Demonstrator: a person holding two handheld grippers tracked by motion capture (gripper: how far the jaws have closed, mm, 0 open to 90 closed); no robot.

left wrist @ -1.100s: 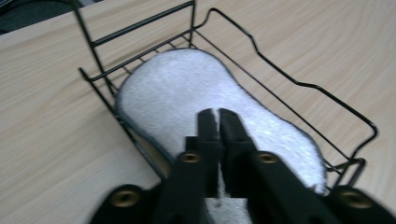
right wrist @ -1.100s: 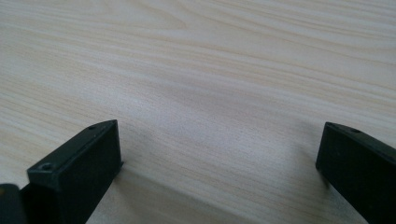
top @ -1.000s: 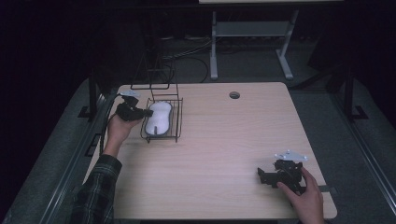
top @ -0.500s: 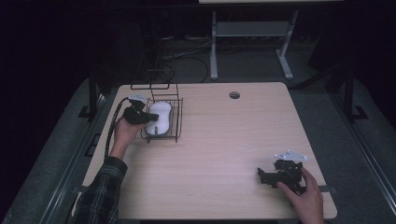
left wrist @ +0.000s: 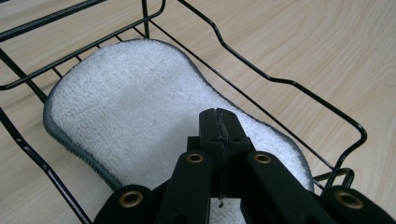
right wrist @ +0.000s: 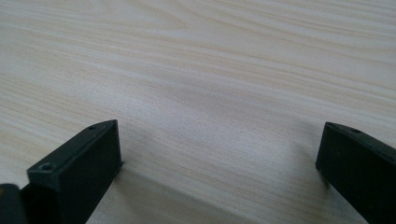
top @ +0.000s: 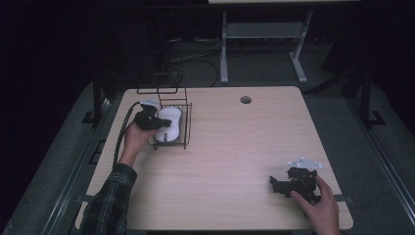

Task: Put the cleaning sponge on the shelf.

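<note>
A white terry pad with a grey edge [top: 170, 125] [left wrist: 130, 93] lies flat in a black wire basket [top: 188, 128] [left wrist: 280, 81] at the table's left rear. My left gripper [top: 155, 122] [left wrist: 219, 123] reaches in over the basket's left side. Its jaws are shut against each other just above the pad's near end, with nothing between them. My right gripper [top: 274, 185] [right wrist: 219, 158] rests low over the bare wood near the front right corner, its jaws wide open and empty.
The light wooden table [top: 235, 147] has a round cable hole [top: 245, 100] at the back. A taller black wire frame [top: 159, 81] stands just behind the basket. A cable [top: 120, 139] trails from my left gripper along the left edge.
My left hand has moved a little to the right, bringing its shut jaws from beside the basket to over the pad. The right hand has stayed put.
</note>
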